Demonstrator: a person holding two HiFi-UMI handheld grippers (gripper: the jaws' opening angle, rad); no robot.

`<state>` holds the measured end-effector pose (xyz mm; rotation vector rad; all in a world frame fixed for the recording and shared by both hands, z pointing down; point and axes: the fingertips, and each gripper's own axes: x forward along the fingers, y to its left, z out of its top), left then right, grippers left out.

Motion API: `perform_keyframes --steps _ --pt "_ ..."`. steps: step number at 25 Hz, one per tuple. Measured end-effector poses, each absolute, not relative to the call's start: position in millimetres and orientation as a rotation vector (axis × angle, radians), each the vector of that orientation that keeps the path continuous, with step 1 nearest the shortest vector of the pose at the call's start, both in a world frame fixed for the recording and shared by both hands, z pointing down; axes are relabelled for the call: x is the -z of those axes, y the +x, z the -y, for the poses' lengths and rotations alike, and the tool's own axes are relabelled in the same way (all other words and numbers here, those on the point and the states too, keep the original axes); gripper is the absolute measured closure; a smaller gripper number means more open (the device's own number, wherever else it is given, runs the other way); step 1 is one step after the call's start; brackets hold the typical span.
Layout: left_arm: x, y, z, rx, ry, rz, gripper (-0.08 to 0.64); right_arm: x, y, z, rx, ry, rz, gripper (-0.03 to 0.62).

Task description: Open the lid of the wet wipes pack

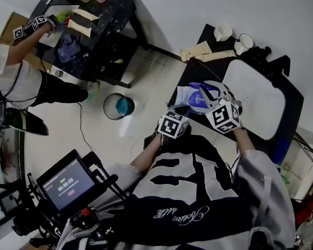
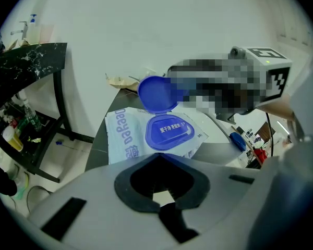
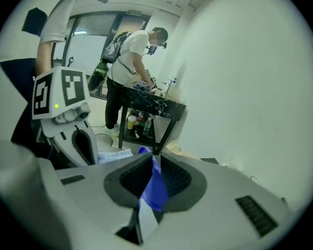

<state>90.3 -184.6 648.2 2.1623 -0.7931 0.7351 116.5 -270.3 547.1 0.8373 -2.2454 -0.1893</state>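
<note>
The wet wipes pack (image 2: 126,135) lies flat on the dark table (image 2: 101,145), pale blue with a blue oval lid frame (image 2: 169,133). Its round blue lid (image 2: 155,94) stands flipped up at the far end. My right gripper (image 3: 152,166) is shut on that lid (image 3: 154,185), whose blue edge is pinched between the pads. My left gripper (image 2: 163,199) is at the pack's near edge, with its jaws together on a white bit of the pack. From the head view both grippers (image 1: 180,111) (image 1: 211,95) hover over the pack (image 1: 190,97).
A white sink (image 1: 255,98) fills the table to the right of the pack. Two white cups (image 1: 223,32) (image 1: 244,41) stand at the far edge. A bucket (image 1: 119,106) sits on the floor at left. Another person (image 1: 21,72) works at a black table (image 1: 101,22).
</note>
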Motion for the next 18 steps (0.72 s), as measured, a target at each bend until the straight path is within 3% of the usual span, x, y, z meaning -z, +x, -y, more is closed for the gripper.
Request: perform_keyframes --steps 18 --pt "-632 83 184 -0.718 2.160 0.736 0.561 -599 131 335 -0.158 0.927 2.082 0.545"
